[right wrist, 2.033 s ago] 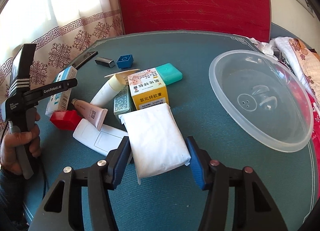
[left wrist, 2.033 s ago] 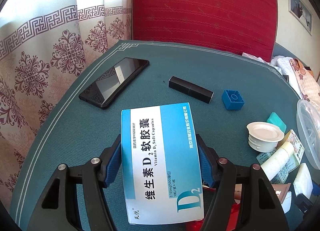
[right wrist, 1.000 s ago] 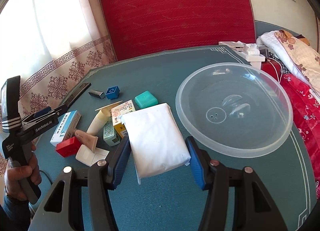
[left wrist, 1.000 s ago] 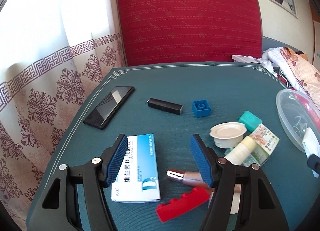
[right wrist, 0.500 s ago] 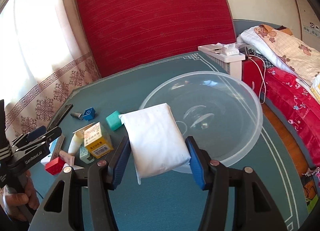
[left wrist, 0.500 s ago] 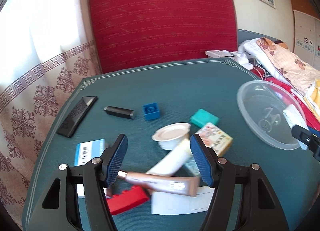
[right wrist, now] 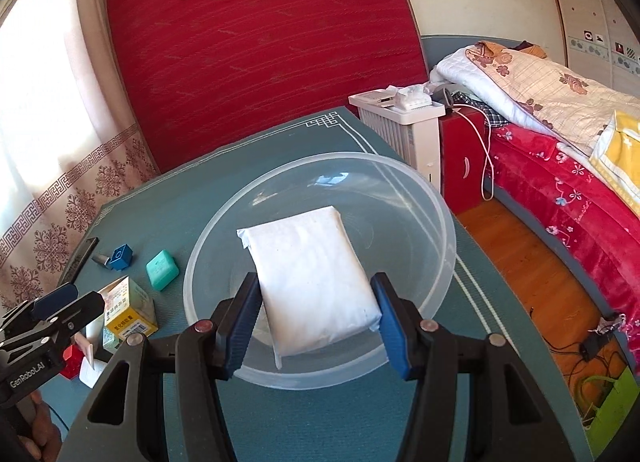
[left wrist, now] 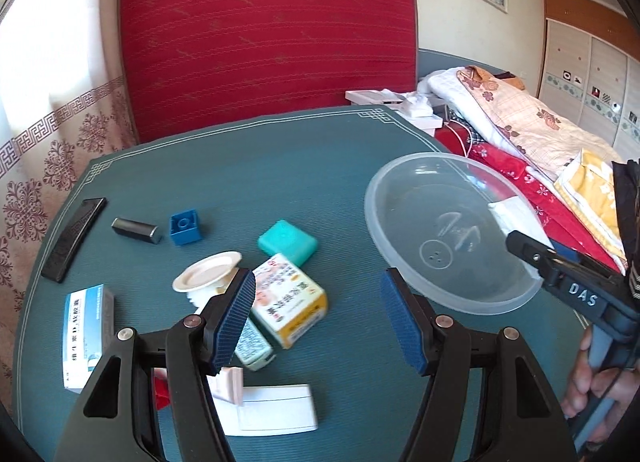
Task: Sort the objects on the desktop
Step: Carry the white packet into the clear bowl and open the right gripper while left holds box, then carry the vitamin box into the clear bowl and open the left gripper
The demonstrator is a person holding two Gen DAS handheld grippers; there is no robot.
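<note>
A white packet (right wrist: 316, 282) is gripped between the 2 blue pads of the right gripper (right wrist: 316, 326) and is held over the clear plastic bowl (right wrist: 420, 190), inside its rim as seen from the right wrist view. The packet is tilted, with its far end pointed toward the far side of the bowl. Whether it touches the bowl's floor cannot be told.

The left gripper (left wrist: 318, 318) is held with its jaws open and nothing between the pads, to the left of the bowl above the green table (left wrist: 260, 166). Beside the bowl, on its left, a yellow and white medicine box (left wrist: 290, 300) is seen, with a teal case (left wrist: 288, 242) just beyond it. Farther from the bowl, a white round lid (left wrist: 208, 272), a blue block (left wrist: 184, 226), a dark grey tube (left wrist: 134, 230) and a black phone (left wrist: 74, 238) are laid out. A blue and white box (left wrist: 88, 332) is set well apart from the bowl, near the table's left edge. A white card (left wrist: 276, 410) and a red piece (left wrist: 160, 394) are partly hidden behind the left gripper's arm.
</note>
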